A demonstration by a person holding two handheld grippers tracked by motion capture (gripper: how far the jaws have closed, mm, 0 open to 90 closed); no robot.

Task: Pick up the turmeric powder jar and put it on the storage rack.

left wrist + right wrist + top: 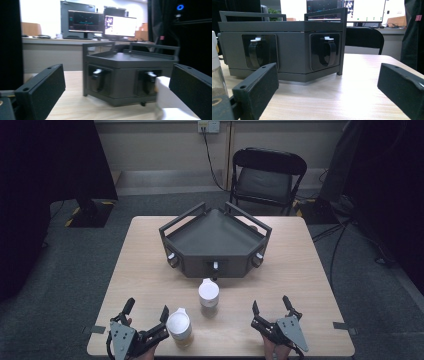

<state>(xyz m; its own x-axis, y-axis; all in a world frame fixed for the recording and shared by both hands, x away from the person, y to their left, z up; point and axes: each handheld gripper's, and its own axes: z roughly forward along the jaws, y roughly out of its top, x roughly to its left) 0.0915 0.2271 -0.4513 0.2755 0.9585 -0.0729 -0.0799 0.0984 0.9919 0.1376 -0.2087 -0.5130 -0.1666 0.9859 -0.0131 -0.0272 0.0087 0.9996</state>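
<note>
A dark grey angular tray-box with side rails and three front knobs stands at the table's middle; its faces appear in both gripper views. Two white-capped jars stand in front of it: one near the centre, one by the front edge. My left gripper is open at the front left, its right jaw close beside the nearer jar. My right gripper is open at the front right, nothing between its jaws. The centre jar's edge shows at far left of the right gripper view.
The light wooden table has bare room on both sides of the box. A black folding chair stands behind the table. Dark curtains hang left and right, and cables run on the floor at right. Monitors sit on a desk beyond.
</note>
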